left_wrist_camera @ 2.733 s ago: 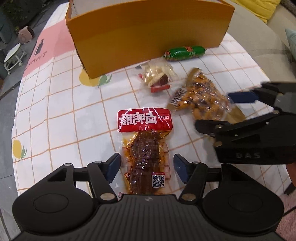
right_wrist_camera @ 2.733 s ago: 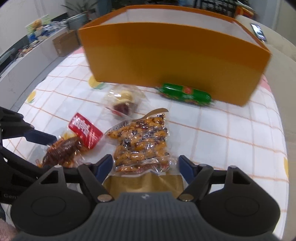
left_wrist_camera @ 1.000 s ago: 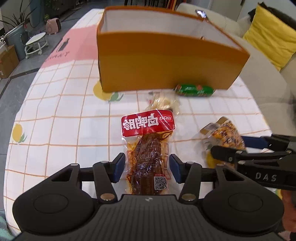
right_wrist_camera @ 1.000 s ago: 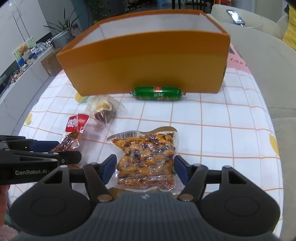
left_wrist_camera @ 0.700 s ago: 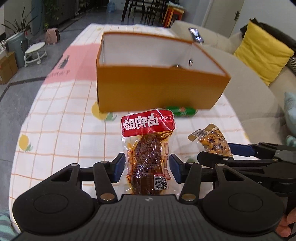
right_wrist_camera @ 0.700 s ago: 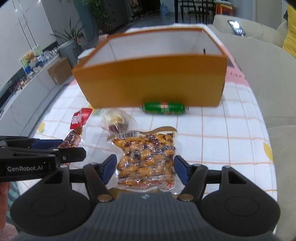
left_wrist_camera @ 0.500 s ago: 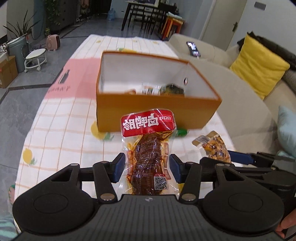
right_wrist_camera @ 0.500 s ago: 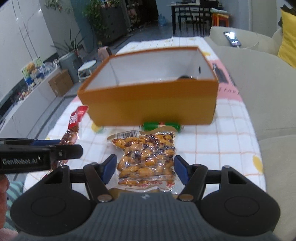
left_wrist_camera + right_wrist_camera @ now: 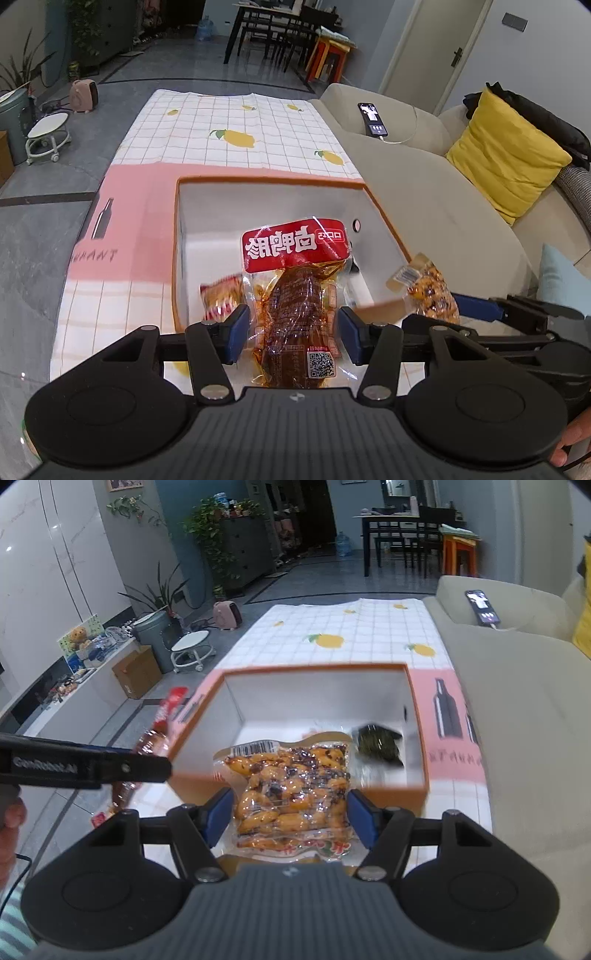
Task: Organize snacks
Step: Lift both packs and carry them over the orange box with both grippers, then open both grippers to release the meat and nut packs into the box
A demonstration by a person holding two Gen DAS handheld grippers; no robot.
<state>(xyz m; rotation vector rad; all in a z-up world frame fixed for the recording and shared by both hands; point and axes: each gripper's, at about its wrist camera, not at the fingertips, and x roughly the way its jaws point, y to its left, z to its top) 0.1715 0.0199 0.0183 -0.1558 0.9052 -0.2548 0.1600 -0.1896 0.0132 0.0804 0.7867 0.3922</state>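
My left gripper (image 9: 293, 334) is shut on a red-topped pack of braised meat (image 9: 295, 291), held in the air over the near wall of the orange box (image 9: 269, 181). My right gripper (image 9: 290, 819) is shut on a clear pack of spiced peanuts (image 9: 291, 794), likewise lifted above the orange box (image 9: 314, 668). In the left wrist view the peanut pack (image 9: 428, 288) shows at the right. In the right wrist view the meat pack (image 9: 155, 734) hangs at the left. Inside the box lie a dark packet (image 9: 378, 744) and an orange-red packet (image 9: 221, 295).
The box stands on a checked tablecloth with lemon prints (image 9: 236, 125). A beige sofa (image 9: 424, 192) runs along the right side, with a phone (image 9: 373, 120) and a yellow cushion (image 9: 506, 155) on it. A hand (image 9: 9, 823) shows at the left edge.
Both grippers have risen with their packs from near the tabletop to above the box. The box's inside has come into view, and the loose snacks on the cloth have dropped out of sight.
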